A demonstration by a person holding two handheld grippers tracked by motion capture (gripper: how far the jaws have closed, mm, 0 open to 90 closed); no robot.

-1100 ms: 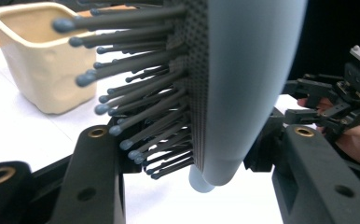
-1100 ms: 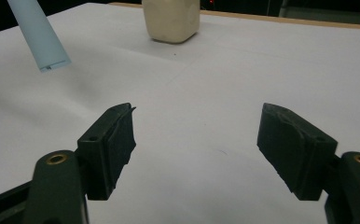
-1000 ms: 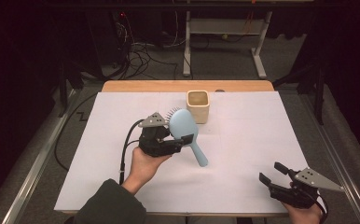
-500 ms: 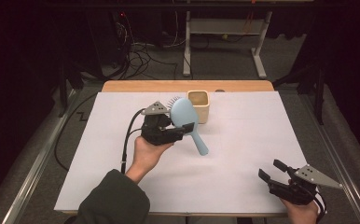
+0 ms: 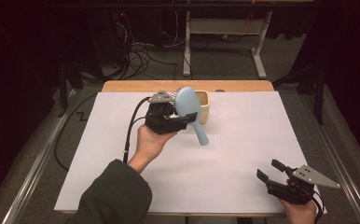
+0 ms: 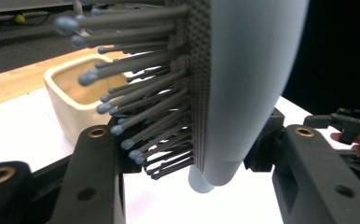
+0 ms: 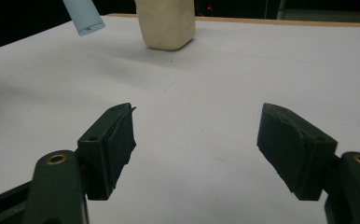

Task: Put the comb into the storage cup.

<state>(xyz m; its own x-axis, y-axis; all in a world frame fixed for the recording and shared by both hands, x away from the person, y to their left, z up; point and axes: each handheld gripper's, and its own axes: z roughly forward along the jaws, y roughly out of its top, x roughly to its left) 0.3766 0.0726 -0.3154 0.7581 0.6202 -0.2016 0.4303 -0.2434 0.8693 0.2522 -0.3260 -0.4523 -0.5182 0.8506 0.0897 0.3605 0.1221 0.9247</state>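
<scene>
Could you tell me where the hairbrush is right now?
In the high view the hairbrush is held above the table's far middle by the left hand-held gripper, just left of the cream cup, handle slanting down to the right.

Hiding part of the cream cup [image 5: 205,105] in the middle of the high view, behind the pale blue hairbrush [image 5: 190,108]. Running off the top edge of the left gripper view (the brush head [image 6: 248,79], with its upper bristles), and blocking most of the cup [image 6: 71,100] at centre left. Cutting the brush handle [image 7: 83,17] and the cup [image 7: 166,21] at the top edge of the right gripper view. Slipping past the bottom edge of the high view, lower right: the hand under the right gripper [image 5: 273,173].
</scene>
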